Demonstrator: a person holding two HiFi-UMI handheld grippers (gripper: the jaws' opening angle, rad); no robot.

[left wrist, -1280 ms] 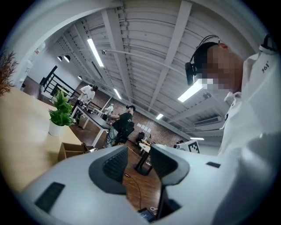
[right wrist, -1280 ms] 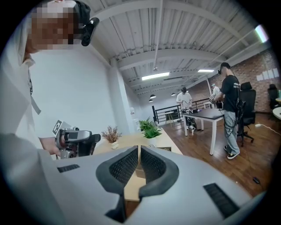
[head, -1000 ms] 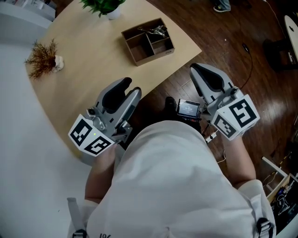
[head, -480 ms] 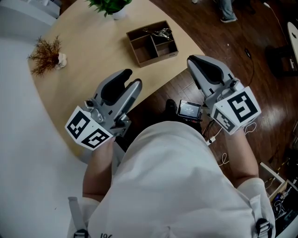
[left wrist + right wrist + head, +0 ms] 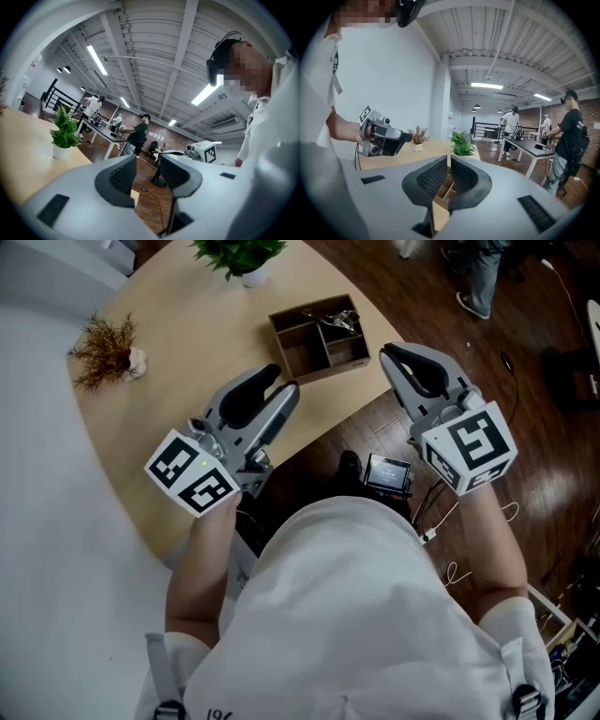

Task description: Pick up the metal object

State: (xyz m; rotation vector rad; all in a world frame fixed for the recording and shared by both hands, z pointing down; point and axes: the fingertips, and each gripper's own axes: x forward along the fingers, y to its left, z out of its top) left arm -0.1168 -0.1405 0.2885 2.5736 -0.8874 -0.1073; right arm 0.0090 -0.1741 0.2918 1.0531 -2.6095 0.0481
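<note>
The metal object point(image 5: 335, 320) is a shiny tangle lying in the far compartment of a brown divided box point(image 5: 302, 352) on the light wooden table point(image 5: 178, 352). In the head view my left gripper point(image 5: 287, 392) hovers over the table just short of the box, its jaws slightly apart and empty. My right gripper point(image 5: 388, 355) hangs beside the table's edge, right of the box, its pads nearly touching with nothing between them. Part of the box point(image 5: 443, 190) shows below the pads in the right gripper view. The left gripper view looks out over the floor.
A potted green plant point(image 5: 242, 257) and a dried sprig in a small pot point(image 5: 108, 351) stand at the far side of the table. A phone-like device point(image 5: 387, 474) lies on the wood floor below. People stand at desks in the background point(image 5: 138, 138).
Both grippers have risen and moved forward toward the box. The left one now reaches over the table close to the box; the right one has come level with the table's edge.
</note>
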